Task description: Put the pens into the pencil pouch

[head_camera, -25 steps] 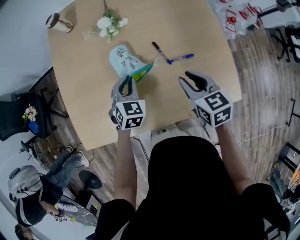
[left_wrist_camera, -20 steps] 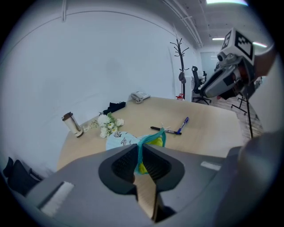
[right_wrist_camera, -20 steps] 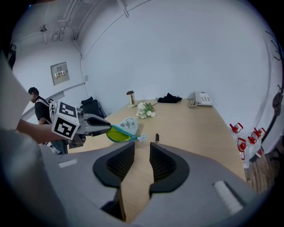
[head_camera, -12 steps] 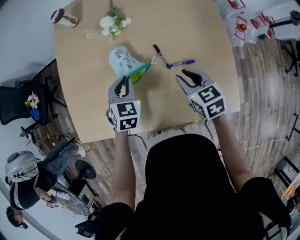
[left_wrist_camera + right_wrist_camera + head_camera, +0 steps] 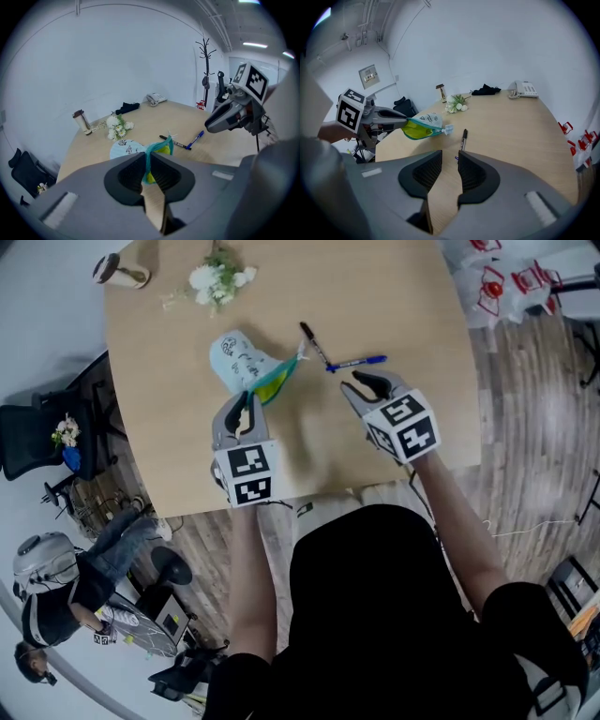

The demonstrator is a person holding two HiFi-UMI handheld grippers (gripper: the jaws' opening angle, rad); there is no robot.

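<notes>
The light-blue pencil pouch (image 5: 242,358) lies on the wooden table (image 5: 375,287) with its yellow-green inside showing. My left gripper (image 5: 246,399) is shut on the pouch's teal zipper edge (image 5: 149,159) and holds the mouth up. A black pen (image 5: 314,343) and a blue pen (image 5: 357,363) lie just right of the pouch, meeting in a V. My right gripper (image 5: 359,382) hovers open right behind the blue pen, nothing between its jaws. In the right gripper view the black pen (image 5: 464,136) lies ahead, and only a tip of the blue pen (image 5: 456,158) shows at the jaw ends.
White flowers (image 5: 212,278) and a small tumbler (image 5: 116,271) lie at the table's far left. A phone (image 5: 525,88) and a black item (image 5: 485,89) sit at the far end. The table's near edge runs just under both grippers. Chairs and a person are on the floor at the left.
My right gripper has come down and forward toward the blue pen, its jaws still open. The left gripper has kept its grip on the pouch and rolled a little.
</notes>
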